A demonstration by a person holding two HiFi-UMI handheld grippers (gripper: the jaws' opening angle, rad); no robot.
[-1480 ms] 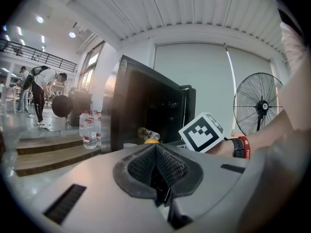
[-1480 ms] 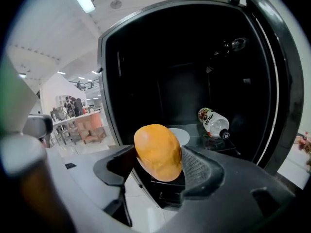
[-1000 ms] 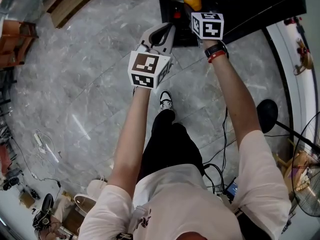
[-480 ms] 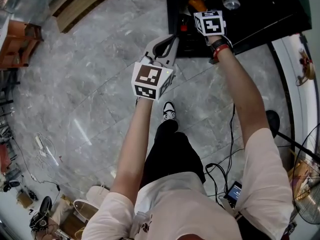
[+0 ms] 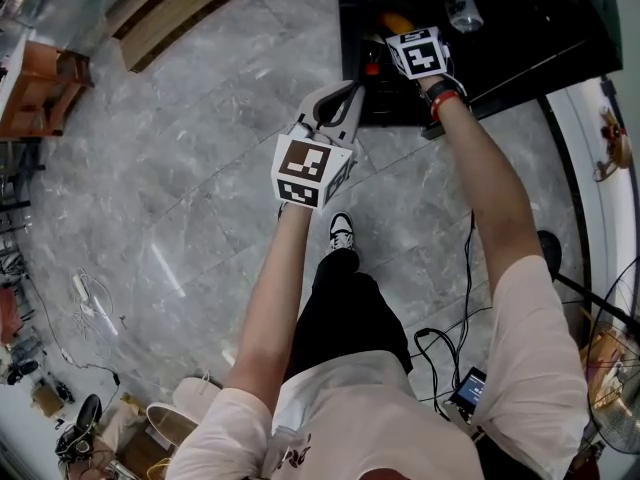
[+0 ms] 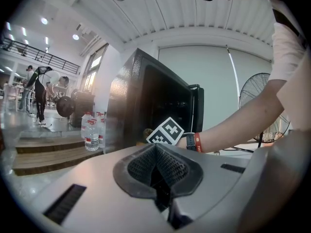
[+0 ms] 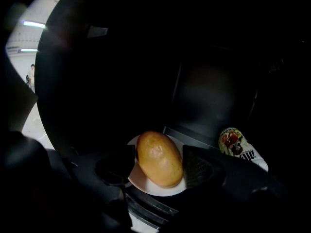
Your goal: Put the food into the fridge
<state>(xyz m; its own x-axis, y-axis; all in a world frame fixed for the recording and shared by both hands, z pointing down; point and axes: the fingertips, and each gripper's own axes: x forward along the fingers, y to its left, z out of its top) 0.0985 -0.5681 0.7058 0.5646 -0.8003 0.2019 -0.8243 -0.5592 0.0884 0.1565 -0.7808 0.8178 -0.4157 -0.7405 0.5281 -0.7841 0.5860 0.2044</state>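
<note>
A golden bread roll (image 7: 159, 158) lies on a white plate (image 7: 141, 181) inside the dark fridge (image 7: 209, 91). My right gripper (image 7: 159, 165) is shut on the roll, one pad against each side. From the head view the right gripper (image 5: 395, 32) reaches into the black fridge (image 5: 520, 28), with the orange roll (image 5: 397, 20) just ahead of its marker cube. My left gripper (image 5: 335, 98) hangs outside the fridge, over the floor. Its jaws are shut on nothing (image 6: 156, 161).
A printed can (image 7: 235, 143) lies right of the plate inside the fridge. The fridge door (image 6: 197, 113) stands open. Water bottles (image 6: 91, 135) sit on wooden steps (image 5: 170, 8) to the left. A fan (image 6: 265, 101) stands at the right, and cables (image 5: 450, 333) lie on the marble floor.
My right gripper has gone deeper into the fridge with the roll. The left gripper has stayed shut beside it, just outside the fridge.
</note>
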